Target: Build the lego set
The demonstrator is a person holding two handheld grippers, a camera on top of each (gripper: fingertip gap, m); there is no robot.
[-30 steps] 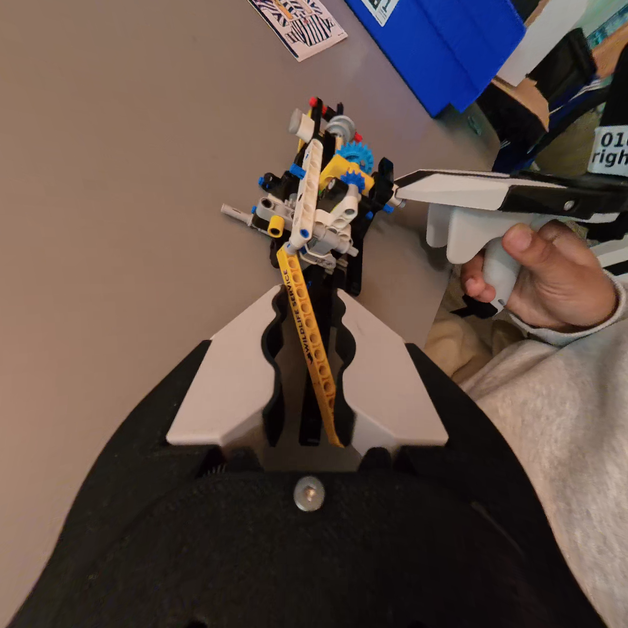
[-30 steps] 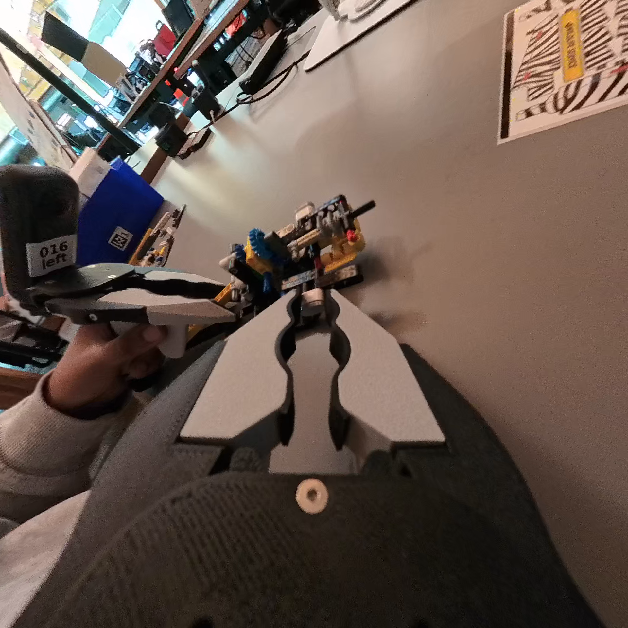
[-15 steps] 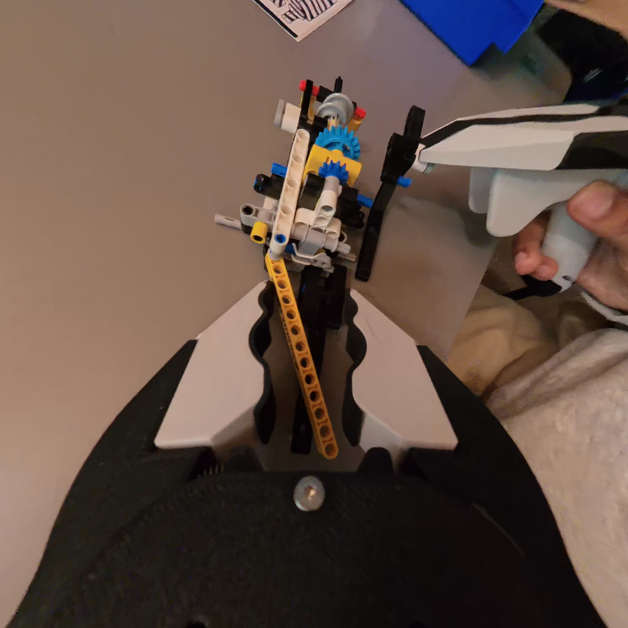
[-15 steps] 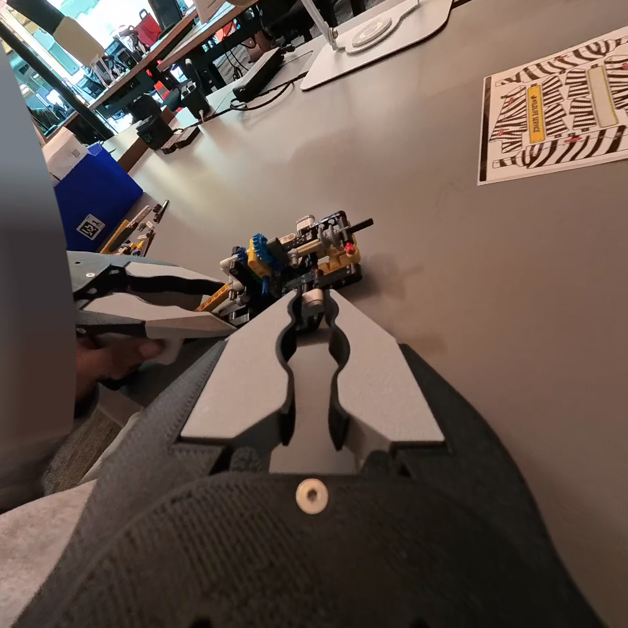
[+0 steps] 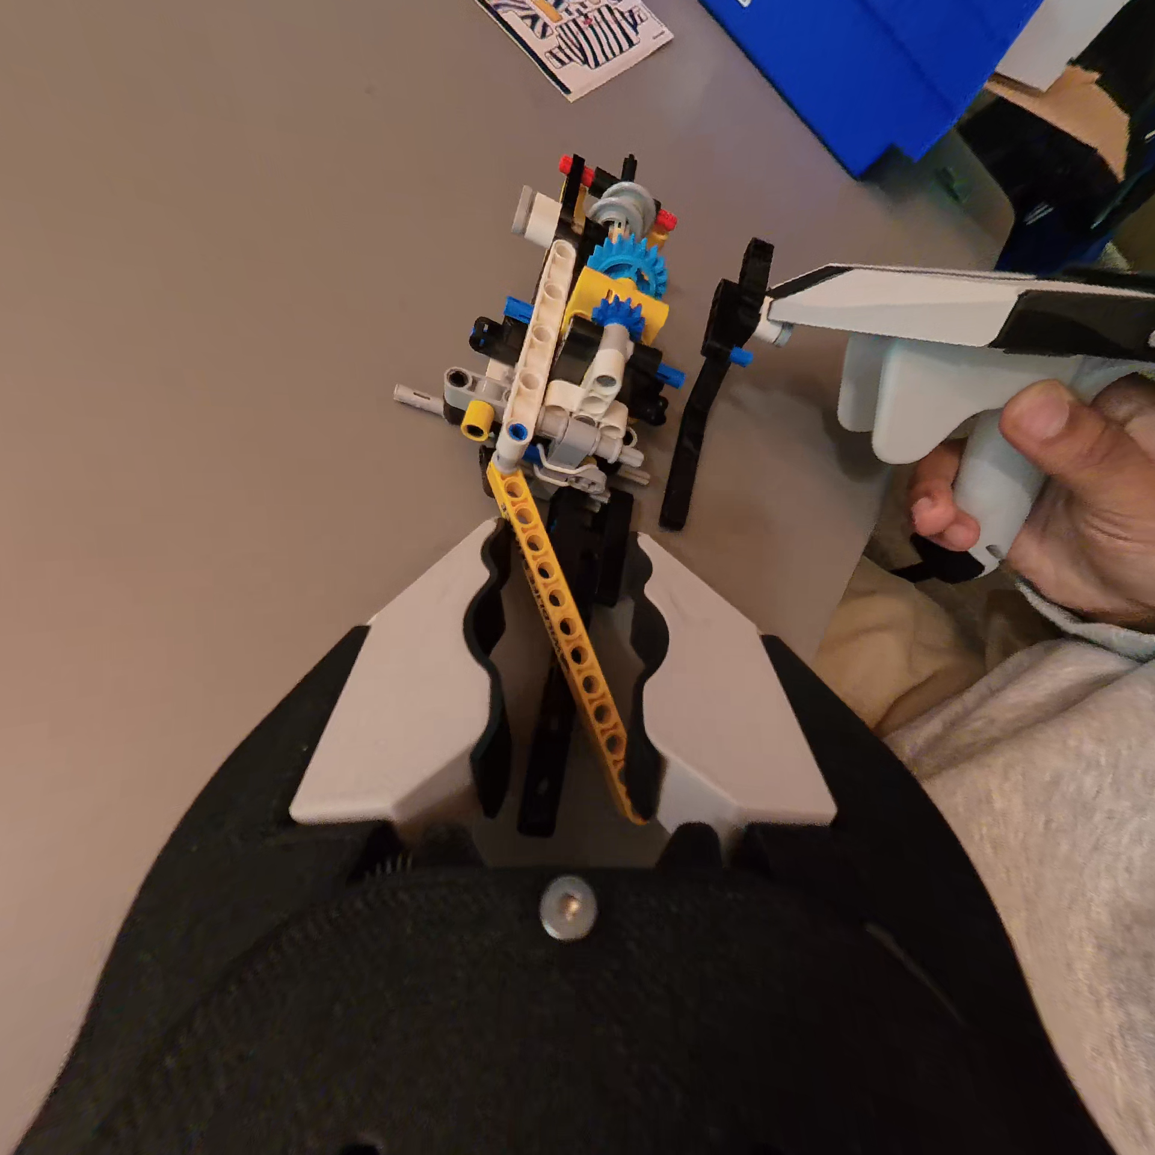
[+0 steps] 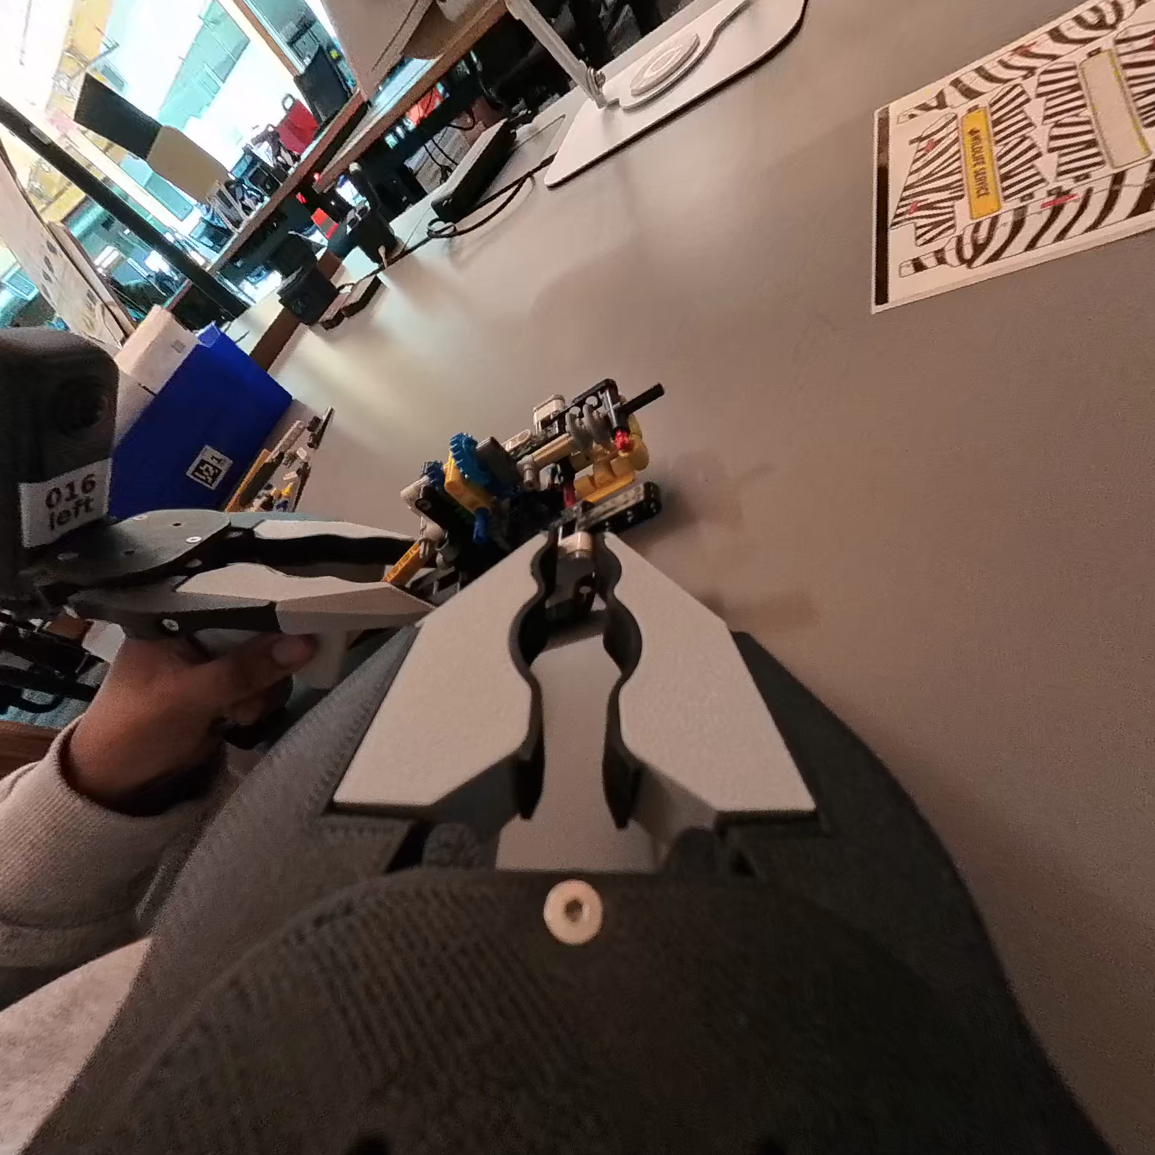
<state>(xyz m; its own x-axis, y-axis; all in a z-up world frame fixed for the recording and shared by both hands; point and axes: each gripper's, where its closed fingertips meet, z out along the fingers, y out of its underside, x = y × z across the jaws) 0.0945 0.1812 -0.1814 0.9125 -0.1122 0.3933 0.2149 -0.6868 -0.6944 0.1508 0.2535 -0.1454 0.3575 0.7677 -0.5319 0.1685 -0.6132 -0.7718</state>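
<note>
The part-built lego model (image 5: 587, 337), white, yellow, black and blue with gears, rests on the grey table. My left gripper (image 5: 565, 537) is shut on its long yellow beam (image 5: 562, 619) and the black beams beside it. My right gripper (image 5: 772, 306) is shut on a grey pin of a long black beam (image 5: 700, 406) with a blue pin. That beam stands just right of the model, with a narrow gap between them. In the right wrist view my right gripper (image 6: 576, 544) holds this black piece (image 6: 569, 587) in front of the model (image 6: 531, 475), and the left gripper (image 6: 350, 575) comes in from the left.
A blue bin (image 5: 875, 75) stands at the back right, with loose lego parts (image 6: 281, 462) beside it. A zebra-striped sticker sheet (image 6: 1012, 162) lies on the table. A monitor foot (image 6: 656, 81) is farther back. The table edge and a person's lap (image 5: 1000, 750) are to the right. One gripper's finger ends stand about 10 cm off the other's.
The black beam was against the model's right side one second ago. My right gripper has carried it off to the right, so a gap now shows. The left gripper kept its hold.
</note>
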